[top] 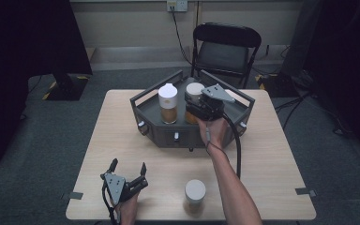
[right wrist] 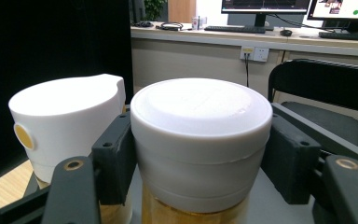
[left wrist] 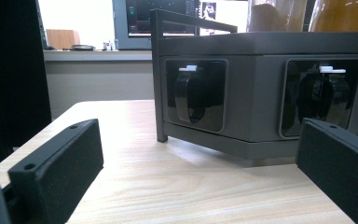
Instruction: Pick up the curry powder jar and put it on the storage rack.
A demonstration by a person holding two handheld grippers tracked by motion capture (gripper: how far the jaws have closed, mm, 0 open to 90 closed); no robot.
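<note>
right gripper (right wrist: 200, 154) clamped on the white-capped jar (right wrist: 200, 140) at the tray's (top: 143, 107) back right corner | rigid, smooth cap, likely slippery, amber fill gives weight; grip below the cap rim | left gripper (top: 127, 169) spread wide, nothing between its jaws, table's (top: 272, 154) front left corner

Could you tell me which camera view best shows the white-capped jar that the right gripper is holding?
The right gripper view: the jar sits close between the pads. The high view shows its cap behind the right gripper; the left gripper view shows amber glass.
</note>
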